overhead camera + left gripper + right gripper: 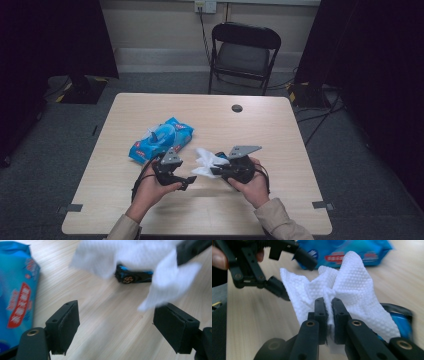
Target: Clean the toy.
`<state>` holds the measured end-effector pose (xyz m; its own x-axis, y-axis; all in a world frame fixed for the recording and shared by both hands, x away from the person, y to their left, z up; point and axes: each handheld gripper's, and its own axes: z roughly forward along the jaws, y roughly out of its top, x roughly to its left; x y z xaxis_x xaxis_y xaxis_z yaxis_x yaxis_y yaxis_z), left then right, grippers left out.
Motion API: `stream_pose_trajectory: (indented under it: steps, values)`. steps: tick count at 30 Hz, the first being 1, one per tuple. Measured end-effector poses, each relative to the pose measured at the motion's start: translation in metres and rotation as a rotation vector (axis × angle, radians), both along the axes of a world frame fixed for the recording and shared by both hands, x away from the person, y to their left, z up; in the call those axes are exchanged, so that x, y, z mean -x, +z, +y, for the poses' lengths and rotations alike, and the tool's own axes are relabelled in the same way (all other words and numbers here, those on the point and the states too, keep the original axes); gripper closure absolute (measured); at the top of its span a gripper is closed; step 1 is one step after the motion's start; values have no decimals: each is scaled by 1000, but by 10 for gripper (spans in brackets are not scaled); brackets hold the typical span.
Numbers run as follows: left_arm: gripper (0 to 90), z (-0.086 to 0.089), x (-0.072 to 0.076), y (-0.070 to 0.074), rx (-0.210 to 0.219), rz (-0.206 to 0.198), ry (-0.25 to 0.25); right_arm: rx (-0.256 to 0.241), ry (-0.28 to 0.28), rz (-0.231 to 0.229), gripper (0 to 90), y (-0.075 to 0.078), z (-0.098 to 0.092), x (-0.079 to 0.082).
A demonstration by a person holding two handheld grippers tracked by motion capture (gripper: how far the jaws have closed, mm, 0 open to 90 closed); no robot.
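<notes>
The right gripper [328, 305] has its two black jaws pressed together on a white, dimpled wet wipe [352, 287], pinching it near the lower middle so the cloth fans out upward and to both sides of the jaws. In the high view the same wipe [206, 161] sits bunched at the tip of the right gripper [216, 171], low over the pale wooden table [280, 130].

The left gripper [116, 326] has its jaws spread wide with nothing between them; one corner of the wipe [172, 282] hangs just above its right-hand jaw, though blur makes it hard to say whether they touch. Beyond the jaws, partly under the wipe, lies a small black and blue toy car [132, 277] on the table. To the left of that gripper lies a blue plastic pack of wet wipes [17, 290], flat on the wood.

In the high view the left gripper [191, 180] sits just beside the wipe, its tip pointing toward the right gripper.
</notes>
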<state>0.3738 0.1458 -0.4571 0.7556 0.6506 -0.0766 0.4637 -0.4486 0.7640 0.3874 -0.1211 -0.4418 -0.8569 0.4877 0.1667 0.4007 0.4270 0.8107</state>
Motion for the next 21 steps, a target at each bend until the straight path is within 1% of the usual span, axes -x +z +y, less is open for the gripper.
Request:
stream_pose_trajectory:
  steps: [1,2,3,4,5,6,8,9,10,11,12,13,16,17,18,19,20,21]
  values:
    - [207,4,1,0,0,-2,14,4,17,5,845,-3,6,0]
    - [210,6,3,-1,6,7,20,14,32,7,843,-6,14,1]
    - [212,6,3,-1,6,7,20,14,32,7,843,-6,14,1]
    - [212,8,4,-2,4,4,22,21,46,13,844,-10,20,2]
    - [213,11,5,-2,0,6,28,26,61,20,844,-13,25,2]
    - [224,16,6,-1,-9,0,37,37,81,26,841,-20,35,4]
    - [233,21,9,-1,-1,3,54,43,101,40,835,-28,44,5]
    - [237,21,9,-1,-1,3,54,43,101,40,835,-28,44,5]
    - [240,25,10,-1,-5,2,60,66,118,49,827,-36,51,5]
    - [240,25,10,-1,-5,2,60,66,118,49,827,-36,51,5]
    - [246,28,11,-2,-8,0,65,88,127,49,823,-41,56,5]
    - [252,28,12,-4,-1,14,69,99,133,54,820,-44,59,5]
    - [266,28,12,-7,-11,18,62,123,143,50,773,-50,63,5]
    - [275,28,12,-7,-11,18,62,123,143,50,773,-50,63,5]
    - [292,28,11,-8,-20,6,54,126,151,53,772,-51,64,6]
    - [298,28,11,-8,-20,6,54,126,151,53,772,-51,64,6]
    - [299,26,11,-8,-11,9,50,130,155,49,711,-50,63,6]
    - [304,25,10,-7,-14,-6,48,129,153,46,692,-50,62,6]
